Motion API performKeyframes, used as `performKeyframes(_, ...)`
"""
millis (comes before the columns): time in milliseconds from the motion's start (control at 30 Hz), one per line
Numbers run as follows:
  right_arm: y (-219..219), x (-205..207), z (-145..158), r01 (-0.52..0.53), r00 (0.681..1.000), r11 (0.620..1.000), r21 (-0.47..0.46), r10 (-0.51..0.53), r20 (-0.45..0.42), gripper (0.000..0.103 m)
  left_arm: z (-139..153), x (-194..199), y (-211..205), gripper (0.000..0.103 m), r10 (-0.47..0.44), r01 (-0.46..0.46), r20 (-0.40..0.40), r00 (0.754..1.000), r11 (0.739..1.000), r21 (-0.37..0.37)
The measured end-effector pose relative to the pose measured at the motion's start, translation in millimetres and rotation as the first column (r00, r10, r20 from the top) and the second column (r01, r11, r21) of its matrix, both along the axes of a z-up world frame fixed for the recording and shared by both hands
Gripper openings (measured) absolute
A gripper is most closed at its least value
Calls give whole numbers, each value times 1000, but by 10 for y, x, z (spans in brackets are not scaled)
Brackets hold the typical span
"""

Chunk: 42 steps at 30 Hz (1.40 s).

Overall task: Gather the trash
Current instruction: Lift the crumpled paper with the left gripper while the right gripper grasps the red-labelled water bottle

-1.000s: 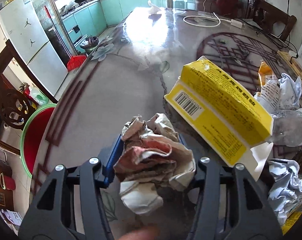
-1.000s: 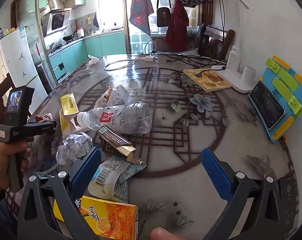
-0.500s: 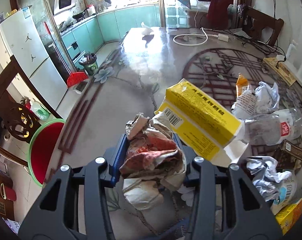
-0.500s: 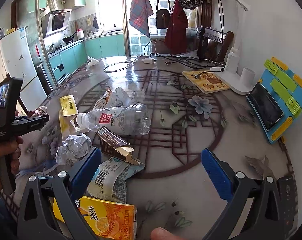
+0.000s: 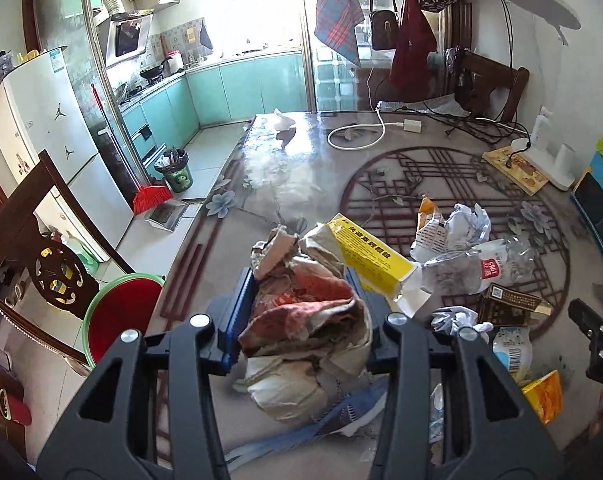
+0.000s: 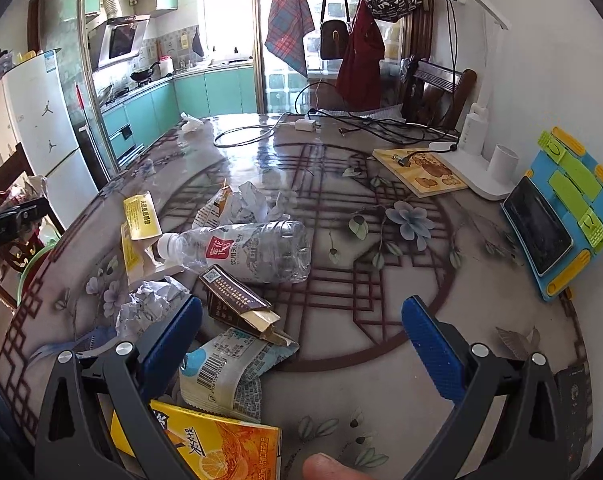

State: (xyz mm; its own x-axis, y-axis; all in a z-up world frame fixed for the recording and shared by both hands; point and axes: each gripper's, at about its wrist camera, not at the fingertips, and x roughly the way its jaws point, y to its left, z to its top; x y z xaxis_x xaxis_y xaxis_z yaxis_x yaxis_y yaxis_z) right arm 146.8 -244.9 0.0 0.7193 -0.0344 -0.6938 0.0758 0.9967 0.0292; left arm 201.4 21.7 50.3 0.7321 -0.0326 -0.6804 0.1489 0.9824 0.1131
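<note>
- While your left gripper (image 5: pixel 301 312) hangs above the table (image 5: pixel 309 184), its blue pads are clamped on a crumpled wad of brown-and-red paper (image 5: pixel 309 320), which bulges out above and below them
- Below and to your left, on the floor beside the table's edge, stands a red bucket with a green rim (image 5: pixel 121 312)
- Just behind the wad lies a yellow carton (image 5: pixel 369 258) with one end torn open, touching the neck end of a clear plastic water bottle (image 6: pixel 245 248) that lies on its side
- Your right gripper (image 6: pixel 301 332) is spread wide with nothing between its jaws, low over the near part of the table
- Under its left finger (image 6: pixel 169 336) lie a ball of crumpled white paper (image 6: pixel 149 304), a flattened brown carton (image 6: pixel 237 304) and a squashed white-and-blue pack with a barcode (image 6: pixel 225 372)
- Nearest you, an orange-and-yellow drink box (image 6: pixel 213 444) lies flat, partly hidden by that finger
- Beyond the bottle sits more crushed white paper with an orange-topped wrapper (image 6: pixel 237 204)
- Far right, a blue-and-green stand (image 6: pixel 573 208) props up a dark tablet
</note>
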Motion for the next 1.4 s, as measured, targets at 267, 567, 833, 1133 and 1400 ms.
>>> performKeyframes(267,44,457,118,-2,1000,1000,-14,2,-10,97,131,-261,281,43,-32,33,17,999,999,-40)
performKeyframes(567,398,1147,-132,-239,963,966,-94,223,-152,97,42,-312,451,44,-36,37,16,999,998,-59)
performKeyframes(833,852,1456,-539,-500,842,819,-282,384,-379,96,8,-322,426,44,-75,75,3,997,993,-94)
performKeyframes(1133,720,1606,-748,-461,819,868,-185,335,-467,88,-12,-322,442,44,-88,88,0,996,991,-105)
performKeyframes(1400,530,1738,-816,-384,804,923,-16,326,-497,72,-28,-337,405,44,-99,98,0,995,989,-106)
